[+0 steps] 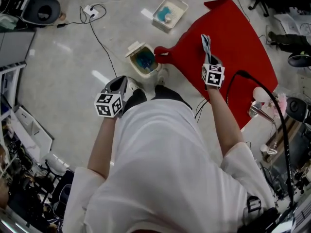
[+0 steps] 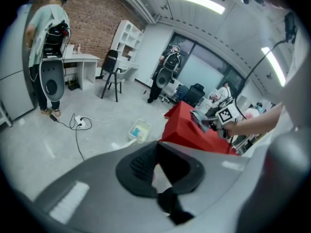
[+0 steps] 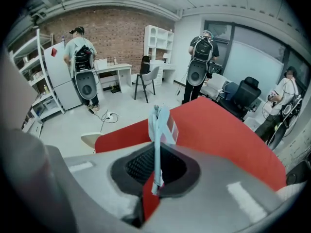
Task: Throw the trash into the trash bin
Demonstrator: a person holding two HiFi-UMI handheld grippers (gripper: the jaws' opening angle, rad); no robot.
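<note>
A: Trash, where?

B: A flat pale-blue wrapper [image 3: 158,125] stands edge-up over the red desk [image 1: 238,57], near its front side. The right tongs [image 3: 156,173] are pinched shut on its lower edge.

A: Left tongs?

B: The left tongs [image 2: 156,159] are closed with nothing between them, off the red desk's left corner. The trash bin [image 1: 135,59] sits on the floor just beside that corner.

A: Handling?

B: Probably featherweight, thin, floppy and a bit slick. The edge grip looks adequate. On release it may flutter or cling to a pad, so let go low over the bin.
</note>
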